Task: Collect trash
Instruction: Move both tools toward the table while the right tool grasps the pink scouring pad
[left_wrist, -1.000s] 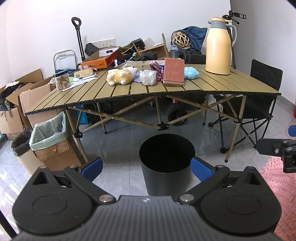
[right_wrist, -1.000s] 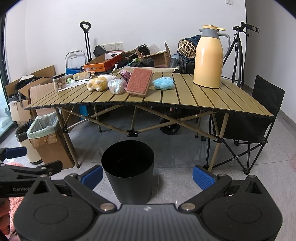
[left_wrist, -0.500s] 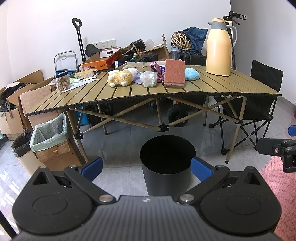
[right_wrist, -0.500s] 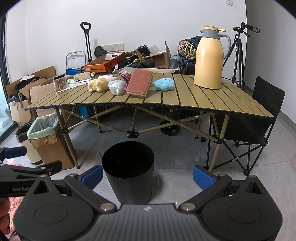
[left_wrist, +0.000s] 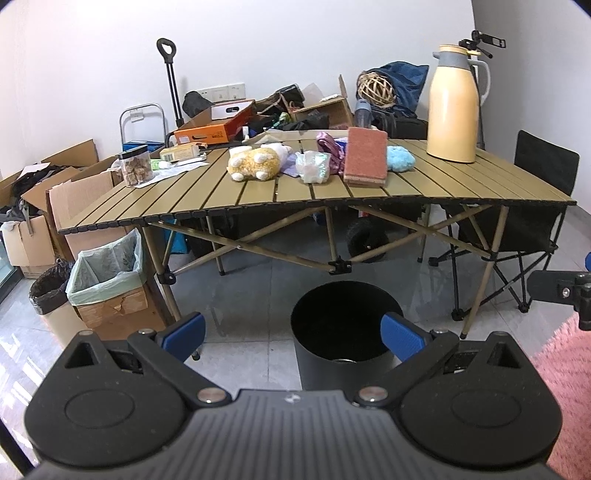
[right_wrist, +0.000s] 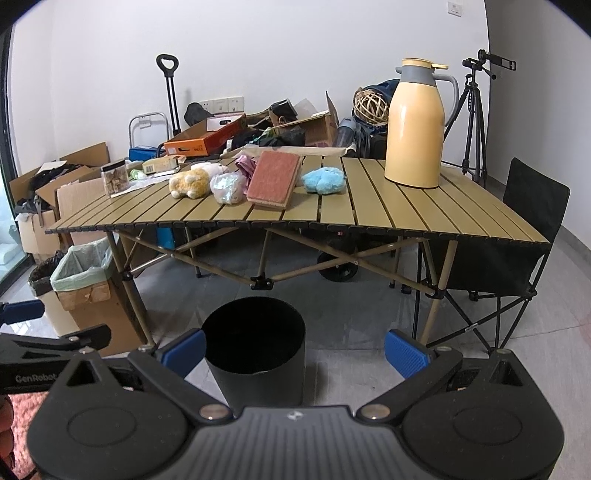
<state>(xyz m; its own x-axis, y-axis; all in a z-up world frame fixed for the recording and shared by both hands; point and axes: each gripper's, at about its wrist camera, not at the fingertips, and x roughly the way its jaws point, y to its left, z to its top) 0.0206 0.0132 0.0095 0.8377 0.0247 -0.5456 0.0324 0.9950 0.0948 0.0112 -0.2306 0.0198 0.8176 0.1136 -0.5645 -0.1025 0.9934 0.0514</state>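
Crumpled plastic trash (left_wrist: 313, 167) lies on the slatted table (left_wrist: 443, 184) beside a plush toy (left_wrist: 255, 162); both grippers (left_wrist: 291, 334) (right_wrist: 293, 349), fingers spread apart and empty, hover over the black bin (right_wrist: 255, 354).

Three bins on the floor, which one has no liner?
The black round bin in front of the table, bare inside. The cardboard-box bin has a green liner, the small bin beside it a black one.
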